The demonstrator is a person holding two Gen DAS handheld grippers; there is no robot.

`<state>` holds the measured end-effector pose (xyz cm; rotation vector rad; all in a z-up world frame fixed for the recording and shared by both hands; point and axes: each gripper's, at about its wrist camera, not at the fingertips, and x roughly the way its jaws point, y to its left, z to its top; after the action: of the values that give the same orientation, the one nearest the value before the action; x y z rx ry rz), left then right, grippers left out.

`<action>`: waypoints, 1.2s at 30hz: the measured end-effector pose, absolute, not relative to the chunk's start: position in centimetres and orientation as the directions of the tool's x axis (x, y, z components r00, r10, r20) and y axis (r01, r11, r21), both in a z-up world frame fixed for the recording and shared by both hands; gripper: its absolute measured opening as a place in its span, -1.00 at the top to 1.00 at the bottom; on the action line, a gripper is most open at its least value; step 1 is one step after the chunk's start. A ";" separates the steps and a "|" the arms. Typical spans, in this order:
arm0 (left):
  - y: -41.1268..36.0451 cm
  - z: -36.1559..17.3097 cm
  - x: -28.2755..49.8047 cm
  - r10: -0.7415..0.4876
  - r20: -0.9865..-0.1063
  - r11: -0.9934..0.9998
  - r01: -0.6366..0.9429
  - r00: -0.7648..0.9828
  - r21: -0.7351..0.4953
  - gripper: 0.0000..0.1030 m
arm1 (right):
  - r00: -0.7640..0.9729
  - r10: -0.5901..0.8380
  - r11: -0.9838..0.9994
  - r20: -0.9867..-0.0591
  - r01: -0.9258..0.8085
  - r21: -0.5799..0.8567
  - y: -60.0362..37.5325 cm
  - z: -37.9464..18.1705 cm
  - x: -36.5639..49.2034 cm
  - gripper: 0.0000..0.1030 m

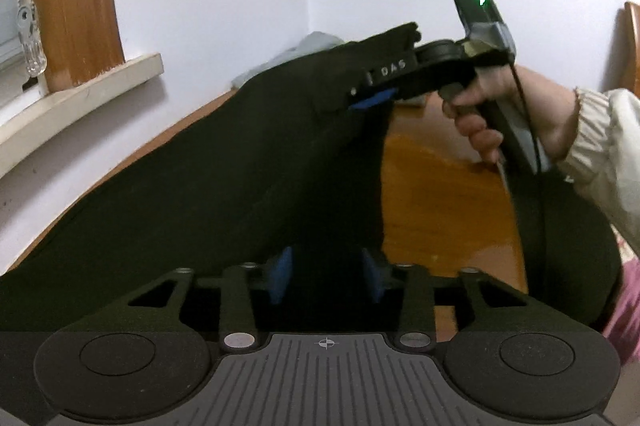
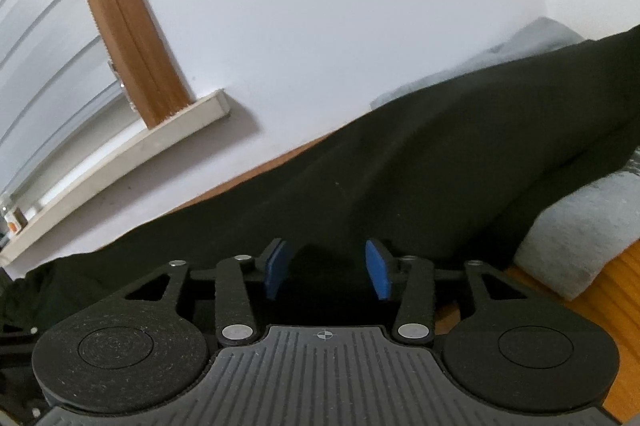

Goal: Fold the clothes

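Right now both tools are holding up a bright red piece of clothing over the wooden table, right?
Not quite: the garment is black, not red. The left wrist view shows the right tool and the left tool both gripping it, lifted over the wooden table.

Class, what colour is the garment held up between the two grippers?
Black, plain with no pattern: the garment shows best in the left wrist view.

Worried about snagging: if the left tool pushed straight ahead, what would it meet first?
The black garment, already bunched between the left tool and its blue pads; beyond it, probably the wall, though depth is unclear.
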<state>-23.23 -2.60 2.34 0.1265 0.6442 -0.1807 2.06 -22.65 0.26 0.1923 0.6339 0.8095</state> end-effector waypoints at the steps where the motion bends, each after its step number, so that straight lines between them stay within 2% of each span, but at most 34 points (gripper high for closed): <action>1: -2.6 2.3 -23.2 -0.127 -0.612 0.976 0.208 0.781 0.064 -0.04 | 0.518 0.727 0.682 -0.449 -0.619 0.389 -22.4 0.1 2.1 0.01; 4: -2.7 2.6 -23.5 -0.150 -0.627 0.971 0.233 0.765 0.052 -0.12 | 0.530 0.723 0.685 -0.442 -0.632 0.363 -21.9 -0.1 1.9 0.00; 7: -3.2 2.7 -23.6 -0.145 -0.638 0.967 0.246 0.757 0.071 -0.12 | 0.534 0.717 0.691 -0.448 -0.631 0.353 -21.8 -0.2 1.7 0.00; 9: -3.1 2.8 -23.4 -0.128 -0.631 0.970 0.229 0.766 0.081 0.20 | 0.535 0.720 0.689 -0.441 -0.626 0.365 -22.2 -0.3 1.7 0.00; 10: -2.7 3.1 -23.5 -0.135 -0.622 0.974 0.220 0.771 0.061 0.62 | 0.540 0.720 0.690 -0.436 -0.625 0.365 -22.3 -0.4 1.6 0.00; 11: -2.2 3.4 -23.6 -0.144 -0.613 0.977 0.211 0.777 0.039 0.95 | 0.544 0.720 0.690 -0.431 -0.624 0.366 -22.5 -0.4 1.5 0.00; 14: -0.7 3.8 -23.2 -0.109 -0.586 0.987 0.157 0.803 0.032 0.96 | 0.555 0.722 0.690 -0.413 -0.629 0.359 -22.5 -0.2 1.2 -0.01; 23: 6.6 2.8 -21.7 -0.241 -0.489 0.929 0.054 0.838 -0.365 0.96 | 0.552 0.771 0.637 -0.317 -0.669 0.383 -23.7 0.3 0.2 -0.05; 33: 8.1 2.0 -21.9 -0.279 -0.457 0.898 0.062 0.844 -0.435 0.97 | 0.542 0.782 0.622 -0.308 -0.713 0.325 -23.2 0.8 -0.7 -0.12; 36: 8.1 2.0 -21.9 -0.281 -0.453 0.897 0.063 0.846 -0.438 0.97 | 0.537 0.767 0.640 -0.351 -0.675 0.366 -23.4 1.0 -1.1 -0.12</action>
<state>-21.88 8.14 2.01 -0.4244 0.5352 -0.1873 -1.13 -23.40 1.01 0.1953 0.5141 0.8645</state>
